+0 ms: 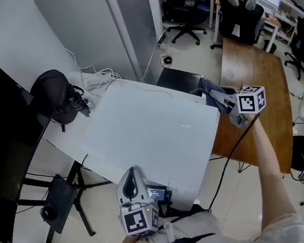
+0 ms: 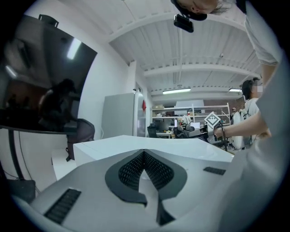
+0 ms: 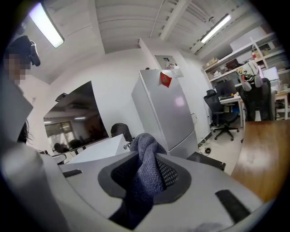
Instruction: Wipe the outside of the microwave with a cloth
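Note:
The microwave (image 1: 147,129) is a white box seen from above in the middle of the head view. It shows as a white slab ahead of the left jaws (image 2: 149,144) and to the left of the right jaws (image 3: 97,147). My right gripper (image 1: 219,98) is up at the microwave's far right corner, shut on a dark blue knitted cloth (image 1: 210,90) that bulges out between its pads (image 3: 145,167). My left gripper (image 1: 131,174) is at the microwave's near edge and points across its top. Its pads meet at the tip (image 2: 144,156) with nothing between them.
A black bag (image 1: 55,94) and white cables (image 1: 100,78) lie on the table left of the microwave. A wooden table (image 1: 258,94) stands to the right, a grey fridge (image 1: 123,22) behind, with office chairs (image 1: 181,4) beyond. A dark screen (image 1: 0,137) fills the left side.

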Action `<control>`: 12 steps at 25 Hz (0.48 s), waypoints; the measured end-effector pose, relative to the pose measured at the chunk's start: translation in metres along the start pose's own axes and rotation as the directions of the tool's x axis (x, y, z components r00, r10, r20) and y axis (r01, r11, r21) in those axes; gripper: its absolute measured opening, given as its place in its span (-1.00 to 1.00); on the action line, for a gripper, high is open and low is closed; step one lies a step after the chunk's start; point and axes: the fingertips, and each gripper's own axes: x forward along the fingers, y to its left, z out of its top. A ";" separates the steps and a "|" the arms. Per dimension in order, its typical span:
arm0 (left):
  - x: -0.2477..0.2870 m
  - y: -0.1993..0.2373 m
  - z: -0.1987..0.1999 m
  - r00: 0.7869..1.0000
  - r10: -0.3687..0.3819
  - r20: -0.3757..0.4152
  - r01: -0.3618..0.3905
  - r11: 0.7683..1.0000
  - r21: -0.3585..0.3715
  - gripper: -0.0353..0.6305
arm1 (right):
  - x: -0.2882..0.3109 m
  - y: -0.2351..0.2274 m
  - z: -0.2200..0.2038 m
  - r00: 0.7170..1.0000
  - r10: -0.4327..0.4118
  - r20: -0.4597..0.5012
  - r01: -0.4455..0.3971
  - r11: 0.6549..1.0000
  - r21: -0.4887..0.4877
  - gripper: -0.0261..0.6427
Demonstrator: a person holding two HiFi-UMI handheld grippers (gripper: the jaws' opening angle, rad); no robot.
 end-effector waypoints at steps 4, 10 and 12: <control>0.013 0.002 0.001 1.000 0.013 0.022 -0.014 1.000 0.011 -0.91 | 0.033 0.006 0.013 0.998 0.058 -0.030 -0.059 0.998 -0.020 -0.63; 0.029 0.000 0.006 0.999 -0.023 0.043 0.019 0.996 0.087 -0.92 | 0.048 0.005 0.012 0.998 0.066 -0.022 -0.067 0.998 -0.022 -0.63; 0.035 0.002 0.002 1.000 -0.013 0.028 0.011 0.998 0.065 -0.92 | 0.046 0.002 0.012 0.998 0.049 -0.030 -0.050 0.998 -0.026 -0.63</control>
